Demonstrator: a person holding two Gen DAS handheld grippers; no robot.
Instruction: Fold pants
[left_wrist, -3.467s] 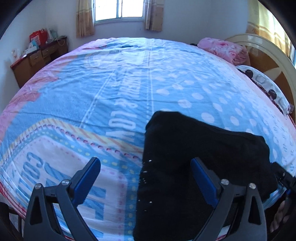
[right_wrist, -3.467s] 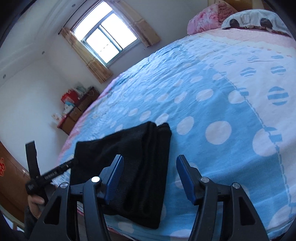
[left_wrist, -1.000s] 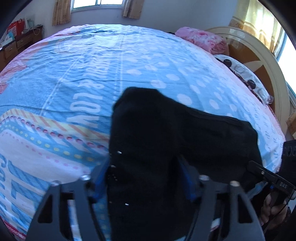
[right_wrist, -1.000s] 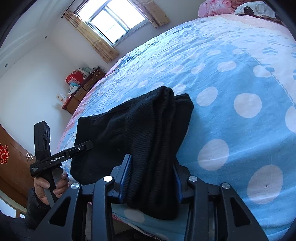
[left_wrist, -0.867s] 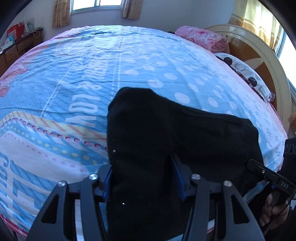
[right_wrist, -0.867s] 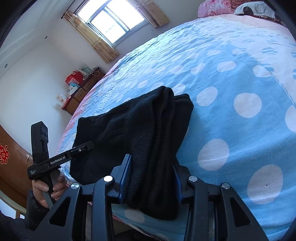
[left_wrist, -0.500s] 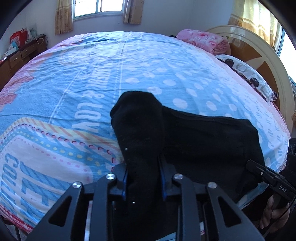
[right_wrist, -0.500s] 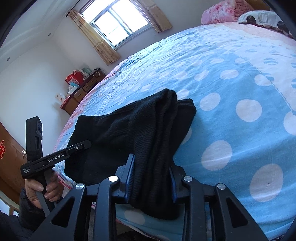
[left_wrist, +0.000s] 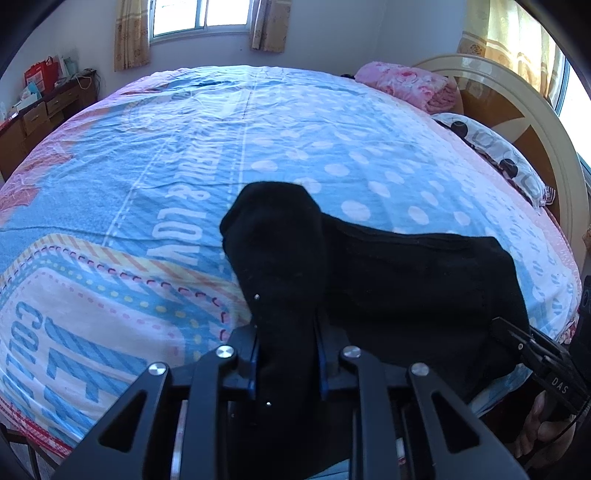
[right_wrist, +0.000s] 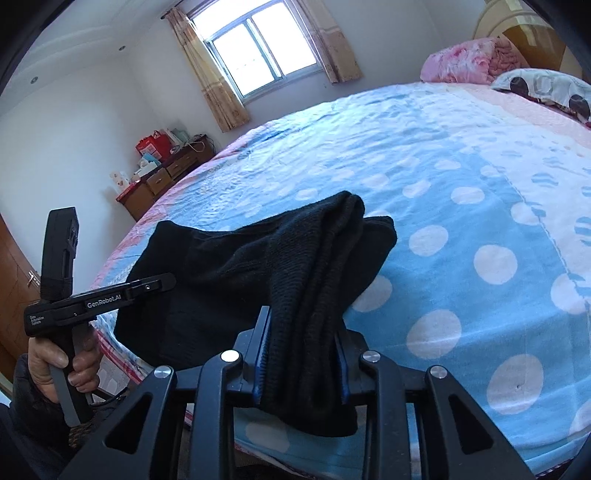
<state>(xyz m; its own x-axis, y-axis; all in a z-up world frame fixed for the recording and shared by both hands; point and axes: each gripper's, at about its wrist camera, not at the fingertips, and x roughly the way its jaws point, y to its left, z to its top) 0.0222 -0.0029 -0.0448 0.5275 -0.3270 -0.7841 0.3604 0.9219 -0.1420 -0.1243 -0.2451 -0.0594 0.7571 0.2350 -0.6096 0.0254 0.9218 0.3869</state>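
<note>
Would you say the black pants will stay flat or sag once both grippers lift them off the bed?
The black pants look like soft knit, bunched between both grippers, so they will probably sag between the two grips. The ribbed fabric seems grippy, so slipping looks unlikely. The folded layers may slide apart.

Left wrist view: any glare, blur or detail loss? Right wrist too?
Left wrist view: sharp, strong fisheye bowing of the bed; window blown out; black pants lose nearly all texture. Right wrist view: sharp too, window overexposed, but the pants' knit ribs show; dark vignette in the corners of both.
</note>
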